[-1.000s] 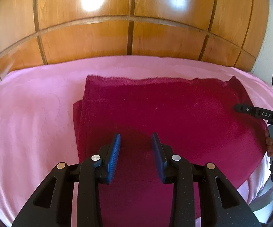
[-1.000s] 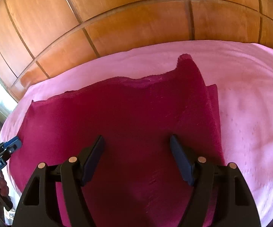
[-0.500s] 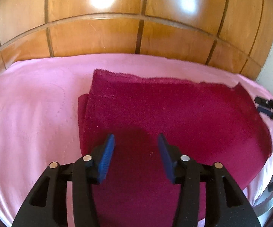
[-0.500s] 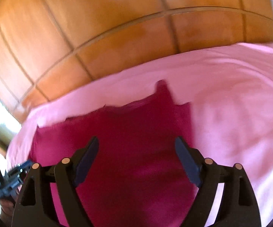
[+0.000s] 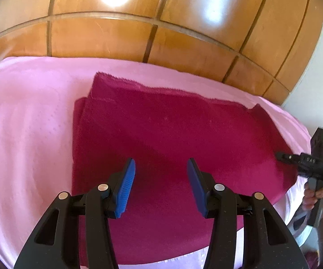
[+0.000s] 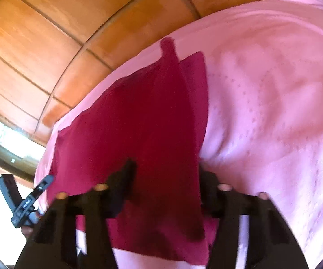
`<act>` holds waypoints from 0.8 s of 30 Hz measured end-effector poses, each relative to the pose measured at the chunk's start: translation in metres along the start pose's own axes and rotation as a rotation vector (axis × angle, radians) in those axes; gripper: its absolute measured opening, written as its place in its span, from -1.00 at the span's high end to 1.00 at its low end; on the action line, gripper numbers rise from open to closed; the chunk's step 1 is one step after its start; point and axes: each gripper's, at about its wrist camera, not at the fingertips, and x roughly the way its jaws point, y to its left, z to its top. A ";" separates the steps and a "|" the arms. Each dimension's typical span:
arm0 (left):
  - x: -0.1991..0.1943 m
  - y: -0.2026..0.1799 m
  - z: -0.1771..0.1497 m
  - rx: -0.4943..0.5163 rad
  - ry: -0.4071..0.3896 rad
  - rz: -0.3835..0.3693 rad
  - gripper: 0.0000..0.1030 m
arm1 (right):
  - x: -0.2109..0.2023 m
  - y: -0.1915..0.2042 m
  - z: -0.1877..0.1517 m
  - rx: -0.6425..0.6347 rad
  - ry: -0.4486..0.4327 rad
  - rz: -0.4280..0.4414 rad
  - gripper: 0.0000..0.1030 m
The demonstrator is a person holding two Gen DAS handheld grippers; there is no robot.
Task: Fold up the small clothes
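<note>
A dark red cloth lies folded on a pink sheet, with a lower layer showing along its left edge. My left gripper is open and empty, hovering over the cloth's near part. My right gripper is open and empty over the cloth's near right edge; this view is blurred. The right gripper also shows in the left wrist view at the cloth's right edge. The left gripper shows in the right wrist view at the far left.
A glossy wooden panelled headboard stands behind the bed. The pink sheet spreads wide beside the cloth. The bed's right edge drops off near a white wall. A bright window is at the left.
The right gripper has tilted and swung toward the cloth's right edge and narrowed its opening somewhat. The left gripper drew back slightly and opened a little wider. The cloth lies as before.
</note>
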 end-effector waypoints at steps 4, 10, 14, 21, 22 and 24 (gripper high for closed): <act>0.010 0.003 -0.002 -0.010 0.029 -0.010 0.08 | -0.012 0.033 0.005 -0.049 -0.022 0.049 0.44; 0.007 0.014 0.001 -0.064 0.031 -0.068 0.08 | -0.025 0.109 0.013 -0.176 -0.071 0.157 0.47; -0.007 0.027 0.002 -0.138 0.004 -0.123 0.08 | -0.003 0.173 0.007 -0.295 -0.055 0.198 0.49; -0.048 0.076 -0.001 -0.305 -0.072 -0.194 0.08 | 0.087 0.264 -0.036 -0.497 0.094 0.175 0.54; -0.052 0.082 -0.002 -0.322 -0.077 -0.203 0.08 | 0.097 0.272 -0.046 -0.531 0.115 0.160 0.54; -0.060 0.095 -0.004 -0.363 -0.087 -0.222 0.08 | 0.117 0.283 -0.056 -0.582 0.148 0.131 0.54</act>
